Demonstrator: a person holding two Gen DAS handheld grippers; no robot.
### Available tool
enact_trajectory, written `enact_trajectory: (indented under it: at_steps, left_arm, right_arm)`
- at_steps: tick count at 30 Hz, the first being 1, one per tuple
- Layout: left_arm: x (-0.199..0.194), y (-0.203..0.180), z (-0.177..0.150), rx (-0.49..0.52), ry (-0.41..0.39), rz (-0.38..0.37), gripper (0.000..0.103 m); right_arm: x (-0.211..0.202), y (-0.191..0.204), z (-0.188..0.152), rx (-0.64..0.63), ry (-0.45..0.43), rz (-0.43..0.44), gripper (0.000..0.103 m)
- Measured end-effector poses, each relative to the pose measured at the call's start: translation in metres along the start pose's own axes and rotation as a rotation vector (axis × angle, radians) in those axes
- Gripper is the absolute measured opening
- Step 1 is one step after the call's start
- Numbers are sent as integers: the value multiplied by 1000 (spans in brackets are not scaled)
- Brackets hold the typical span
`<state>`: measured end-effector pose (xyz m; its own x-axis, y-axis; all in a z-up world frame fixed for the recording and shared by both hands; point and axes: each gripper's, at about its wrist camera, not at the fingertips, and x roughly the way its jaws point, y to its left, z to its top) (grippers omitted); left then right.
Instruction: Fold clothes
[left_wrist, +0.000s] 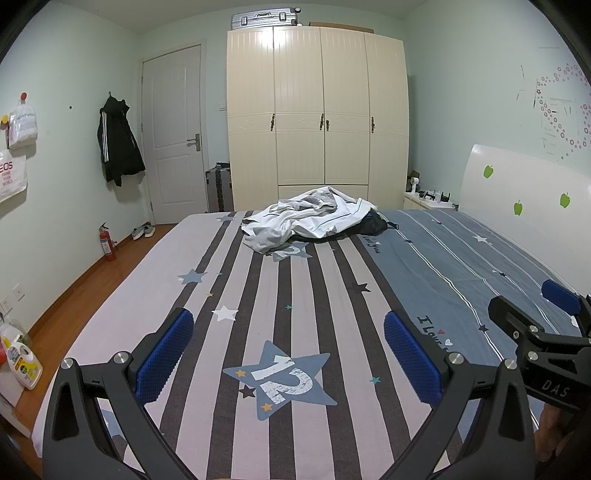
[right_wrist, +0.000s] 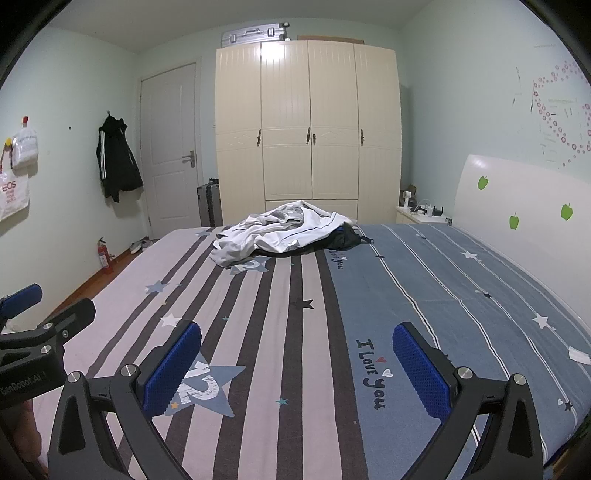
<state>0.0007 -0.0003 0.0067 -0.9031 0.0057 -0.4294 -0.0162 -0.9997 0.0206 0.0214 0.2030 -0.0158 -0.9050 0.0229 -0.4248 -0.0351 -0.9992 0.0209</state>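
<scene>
Both tongs, left and right, gape wide and empty, clothes pile well ahead across the bed.

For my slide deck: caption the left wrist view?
Open left gripper above a striped bed, clothes pile heaped at the far edge.

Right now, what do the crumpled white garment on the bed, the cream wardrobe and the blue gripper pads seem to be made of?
Crumpled white garment: soft woven or knit fabric, matte, judging by its loose folds. Cream wardrobe: probably painted or laminated wood board, semi-gloss; a light glare shows on its grooved doors. Blue gripper pads: likely rubber or plastic, with a dotted grip texture.
</scene>
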Motion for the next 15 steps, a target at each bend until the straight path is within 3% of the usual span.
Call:
enact_trajectory:
  at_steps: [15]
  left_arm:
    - [1,-3,0,2,0,1,102]
  right_arm:
    - [1,3,-3,-3,-1,-2,103]
